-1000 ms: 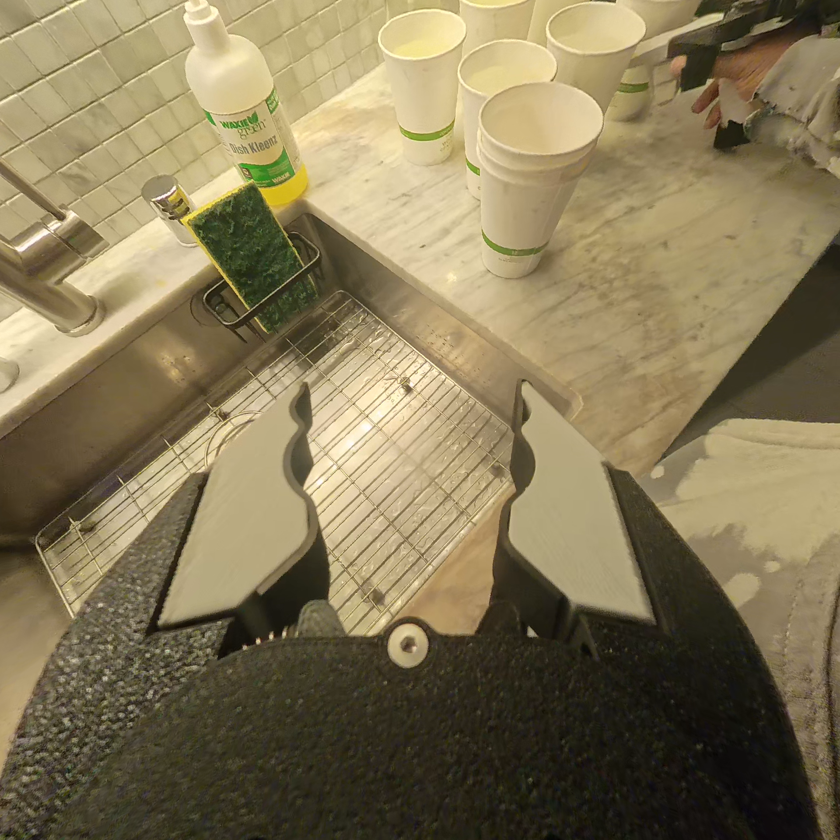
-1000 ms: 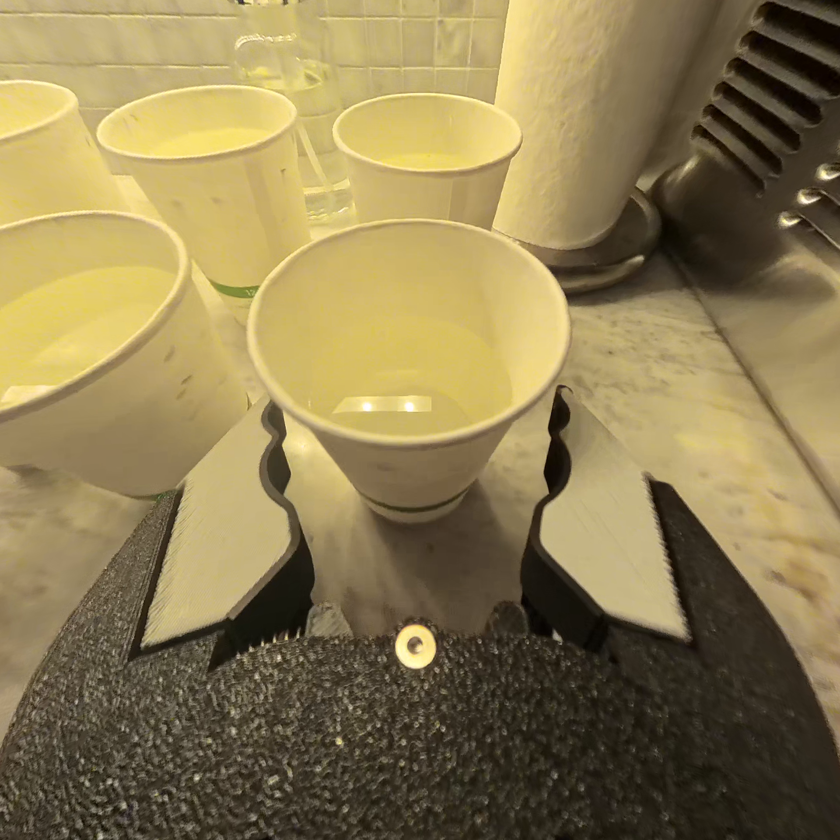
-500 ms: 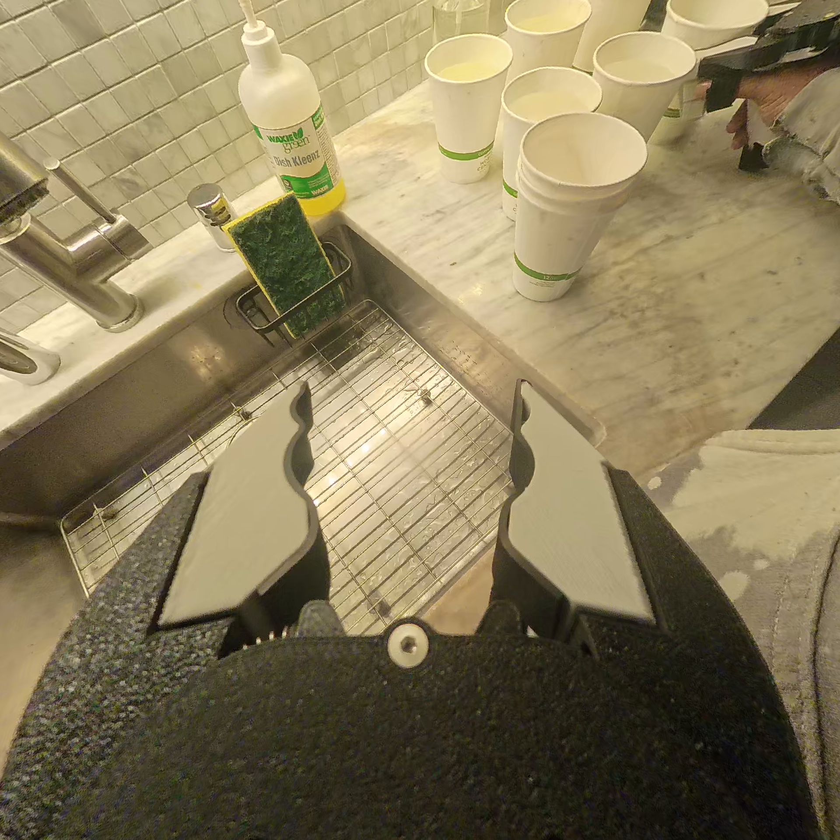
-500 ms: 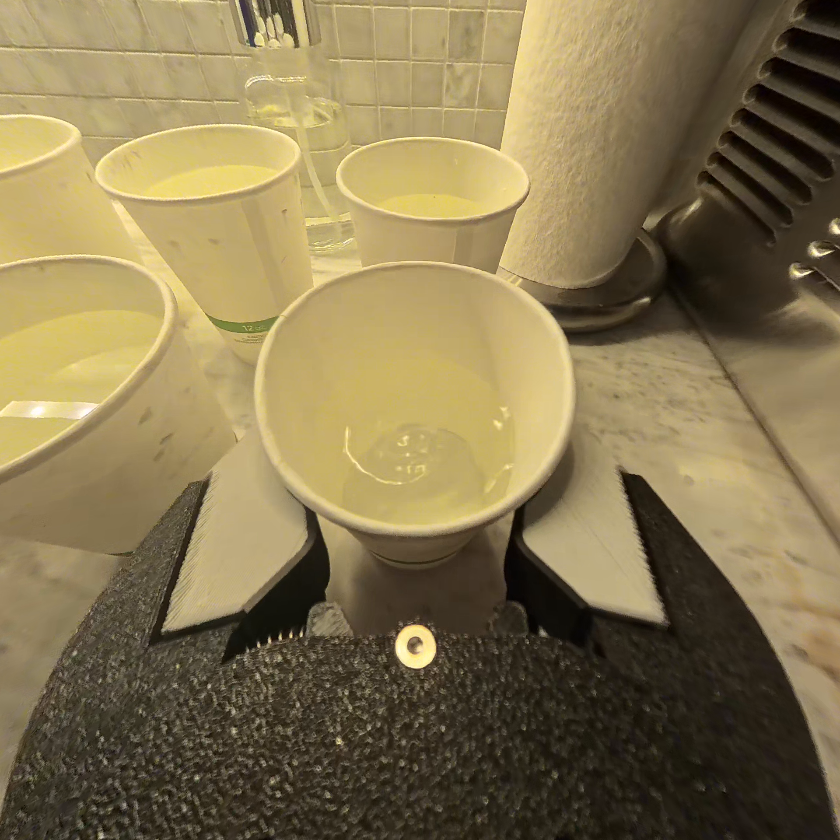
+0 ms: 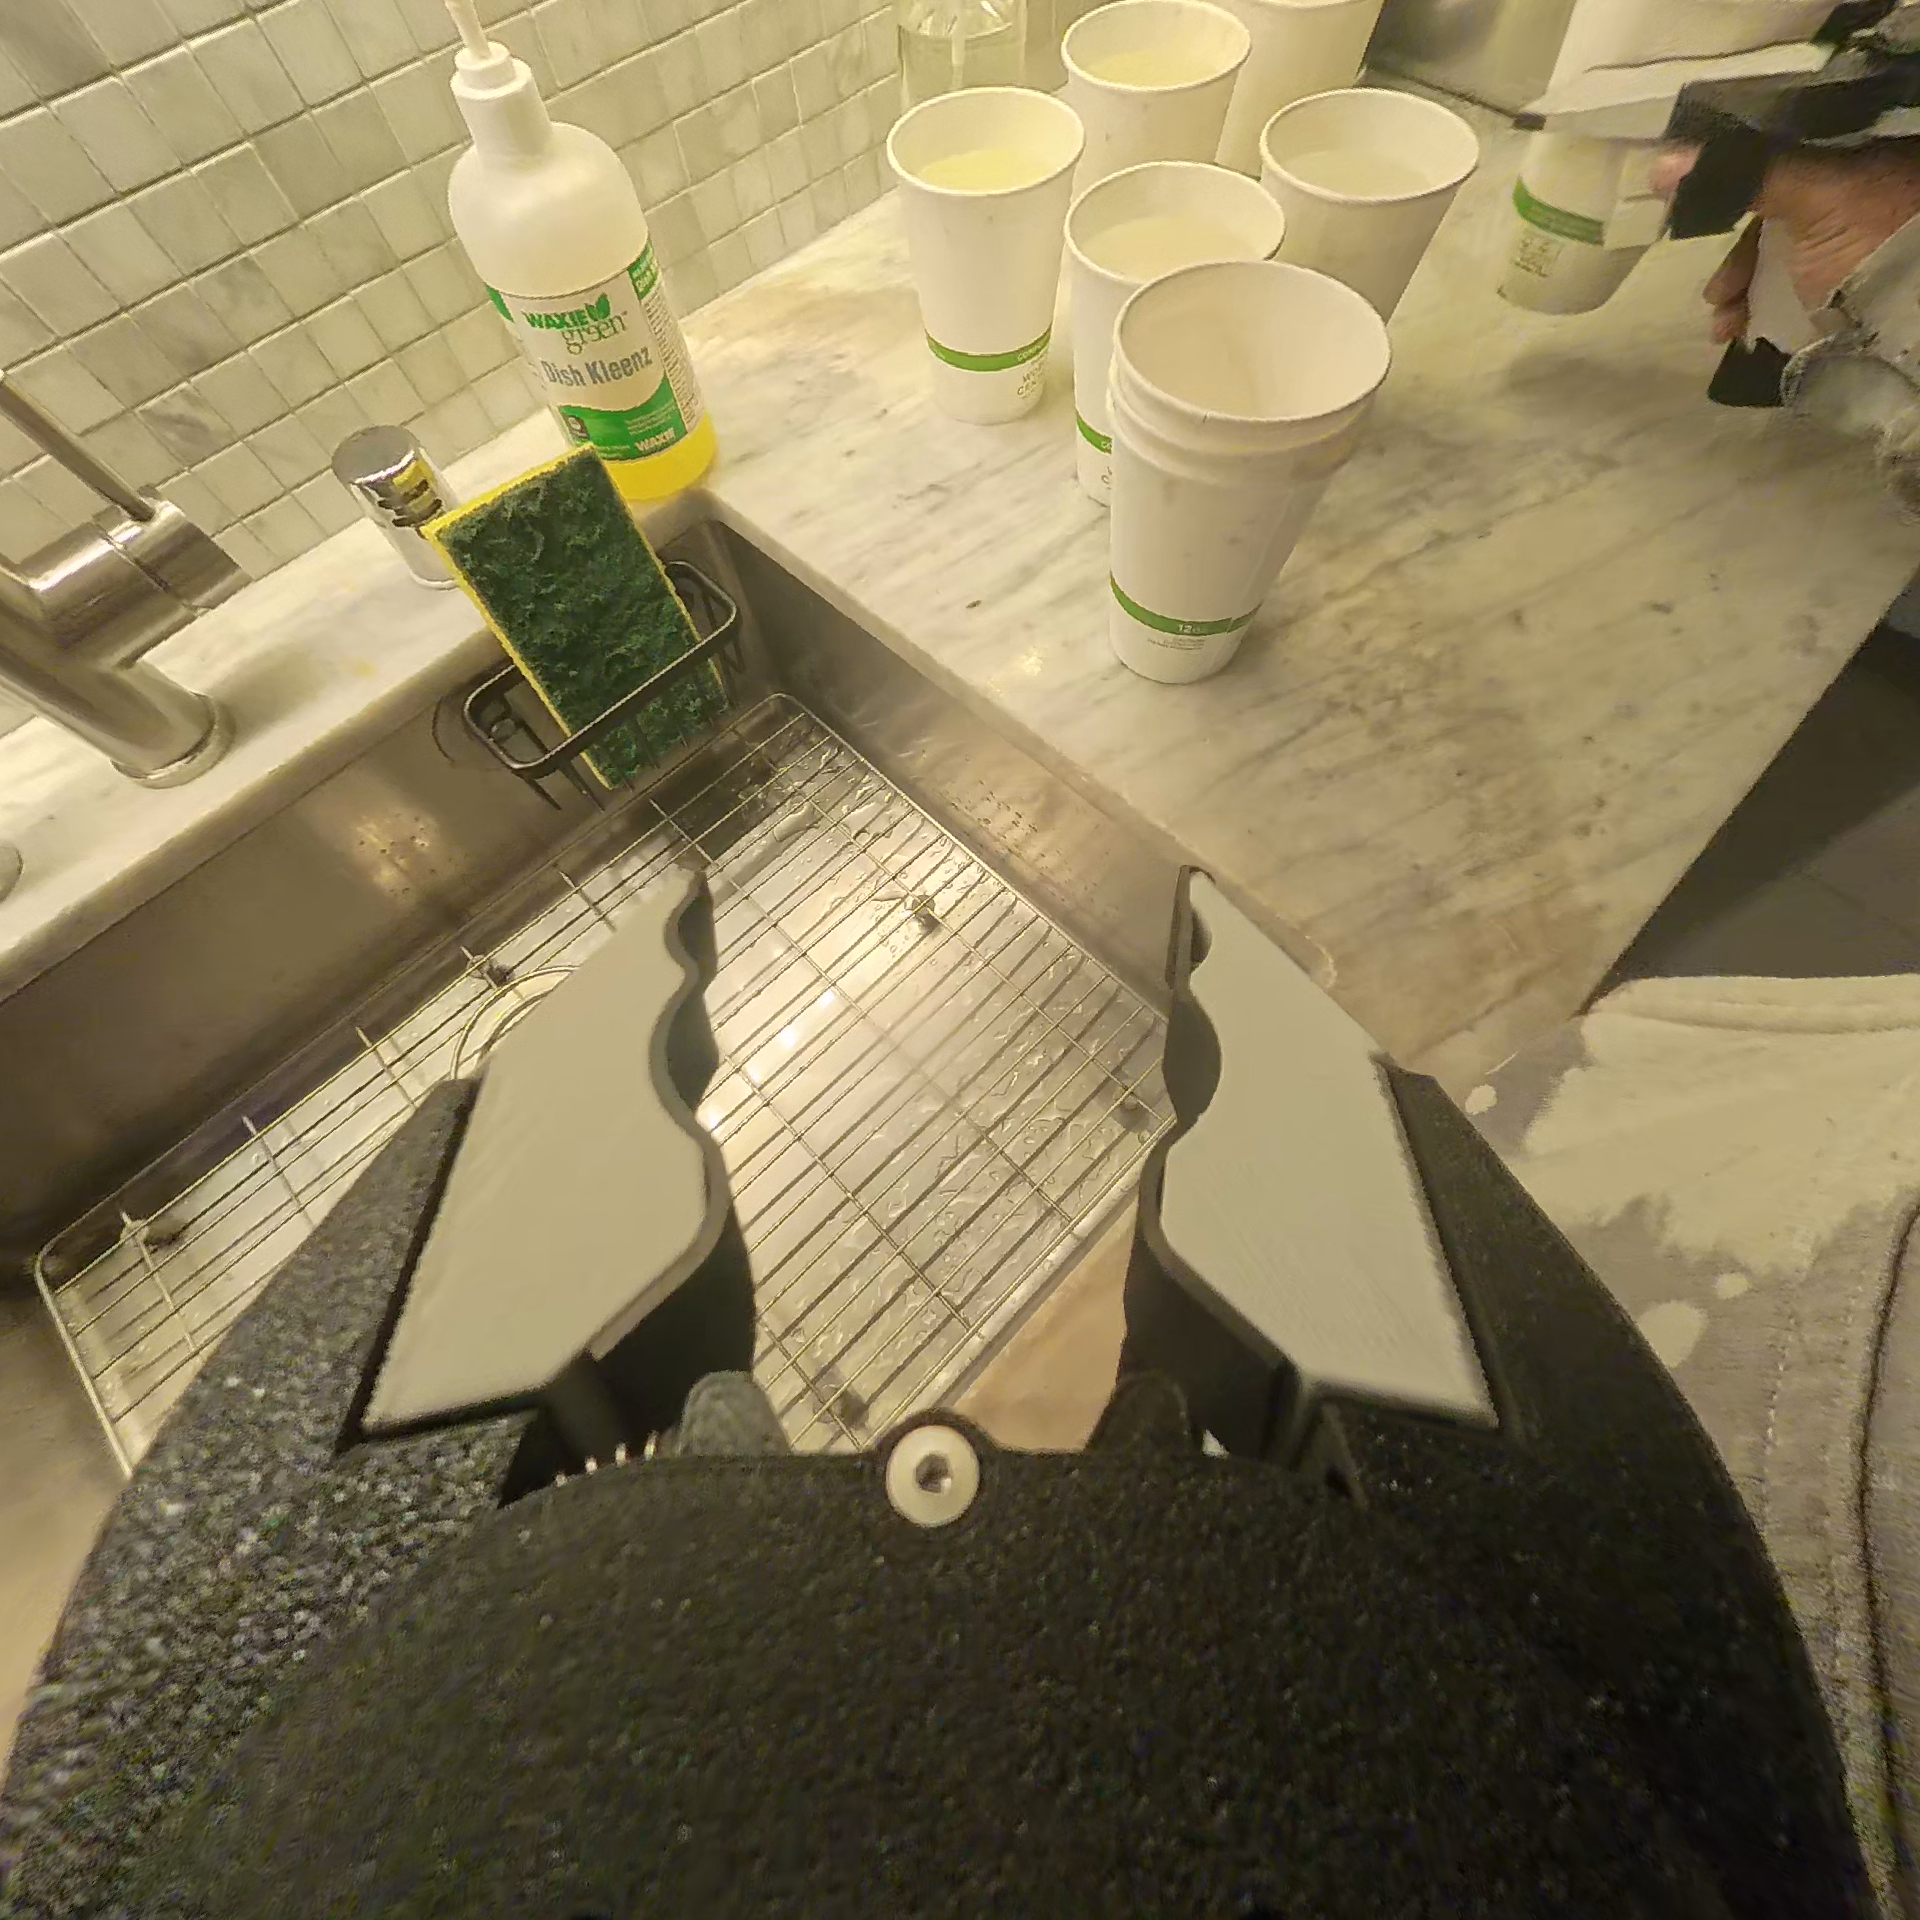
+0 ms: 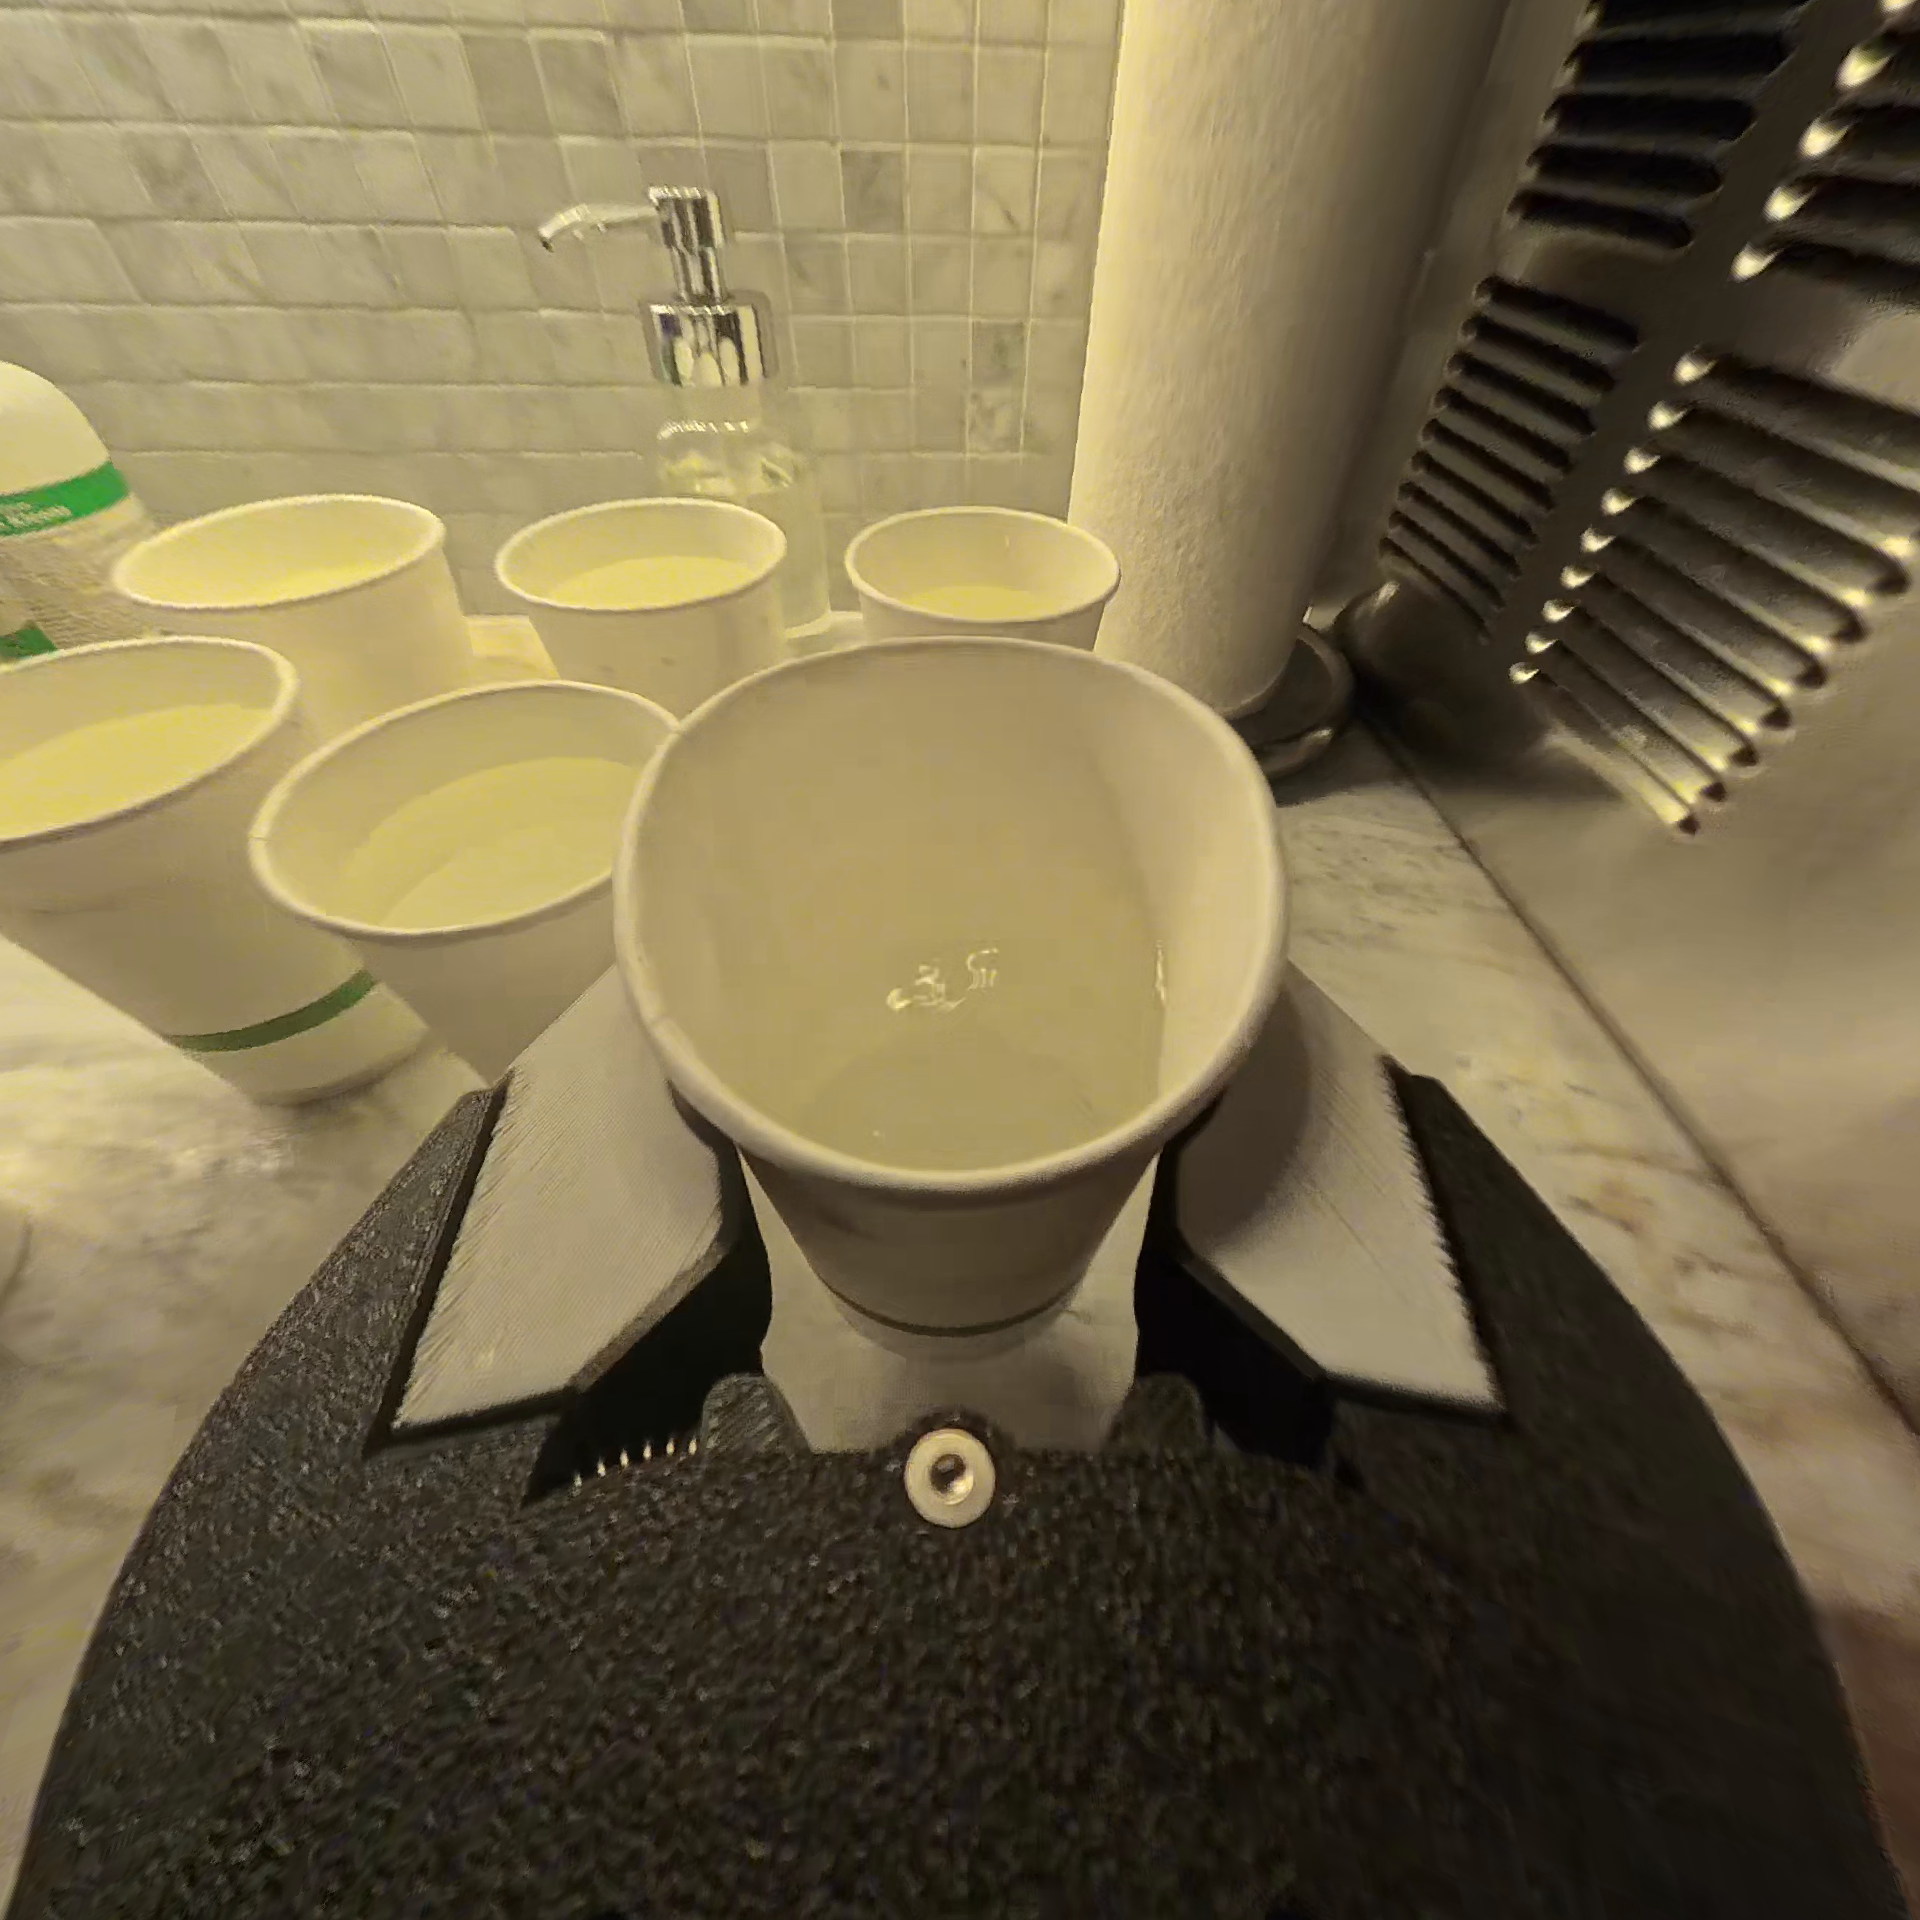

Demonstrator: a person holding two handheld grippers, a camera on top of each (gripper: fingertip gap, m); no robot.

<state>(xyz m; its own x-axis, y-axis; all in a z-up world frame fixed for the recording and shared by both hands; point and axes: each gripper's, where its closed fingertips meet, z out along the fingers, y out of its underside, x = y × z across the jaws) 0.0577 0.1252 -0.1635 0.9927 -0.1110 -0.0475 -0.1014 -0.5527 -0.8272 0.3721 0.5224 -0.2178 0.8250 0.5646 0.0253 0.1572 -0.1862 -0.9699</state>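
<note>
My right gripper (image 6: 951, 997) is shut on a white paper cup (image 6: 935, 1226) partly filled with pale liquid and holds it above the marble counter (image 6: 1455, 1039). The cup's rim is squeezed a little oval. Several more filled paper cups (image 6: 457, 831) stand to its left. My left gripper (image 5: 940, 894) is open and empty, hovering over the steel sink with its wet wire grid (image 5: 883, 1039). In the left wrist view the right gripper (image 5: 1766, 135) shows far off at the top right with its cup (image 5: 1558, 239). A stack of empty cups (image 5: 1226, 468) stands near the sink's right edge.
A dish soap bottle (image 5: 582, 312), a green sponge in a black caddy (image 5: 582, 623) and a faucet (image 5: 94, 644) line the sink's back. A paper towel roll (image 6: 1247, 312), a glass soap pump (image 6: 717, 416) and a vented metal appliance (image 6: 1662, 468) stand behind the held cup. The gap from one gripper's tips to the other's is roughly 50 cm. From the left gripper's tips to the dish soap bottle (image 5: 582, 312) is close to 35 cm.
My right gripper closed on the cup, then lifted it off the counter and drew it back. My left gripper drew back a little over the sink, still open.
</note>
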